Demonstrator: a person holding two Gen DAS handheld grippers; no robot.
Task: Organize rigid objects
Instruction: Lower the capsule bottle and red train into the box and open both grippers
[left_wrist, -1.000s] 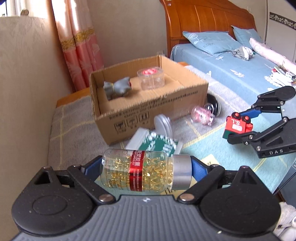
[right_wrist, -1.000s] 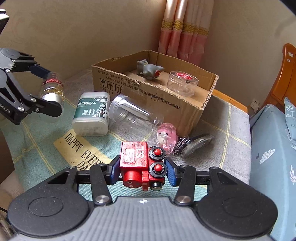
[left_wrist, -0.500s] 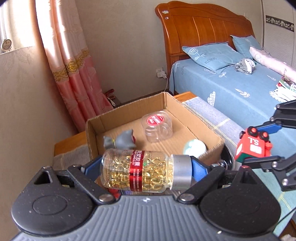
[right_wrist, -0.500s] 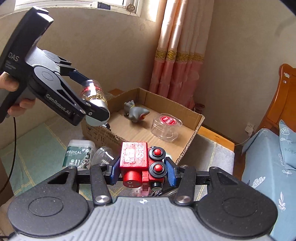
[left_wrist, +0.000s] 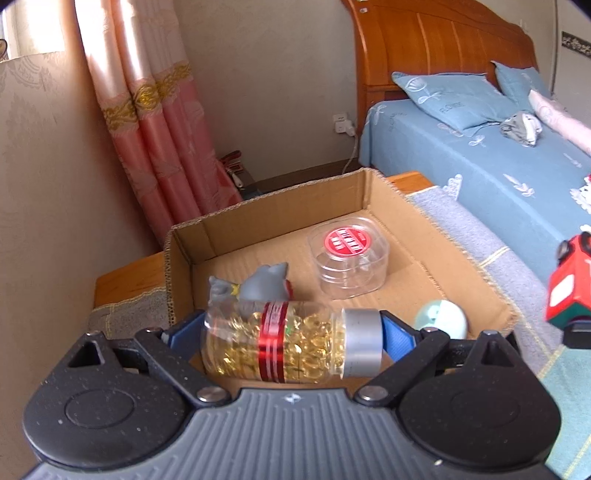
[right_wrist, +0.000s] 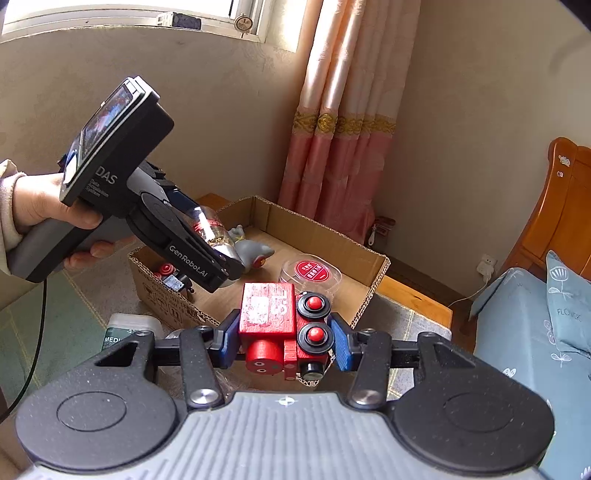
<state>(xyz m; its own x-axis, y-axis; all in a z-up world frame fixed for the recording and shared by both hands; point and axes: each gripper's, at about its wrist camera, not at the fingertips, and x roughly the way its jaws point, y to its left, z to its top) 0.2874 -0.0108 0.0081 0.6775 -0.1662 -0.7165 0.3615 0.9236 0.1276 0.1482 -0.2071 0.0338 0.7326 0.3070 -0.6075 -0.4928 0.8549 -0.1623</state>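
Our left gripper (left_wrist: 291, 341) pinches a clear plastic bottle of golden capsules (left_wrist: 291, 341) with a red band and silver cap, lying sideways between the blue pads above the near edge of the open brown cardboard box (left_wrist: 380, 192). Our right gripper (right_wrist: 282, 334) clamps one red wooden toy train block (right_wrist: 282, 325) with two black-and-red wheels, held over the box's near corner. In the box we count one grey rubber animal figure (left_wrist: 258, 286), one clear round tub with a red label (left_wrist: 349, 262) and one pale blue-white ball (left_wrist: 441, 319).
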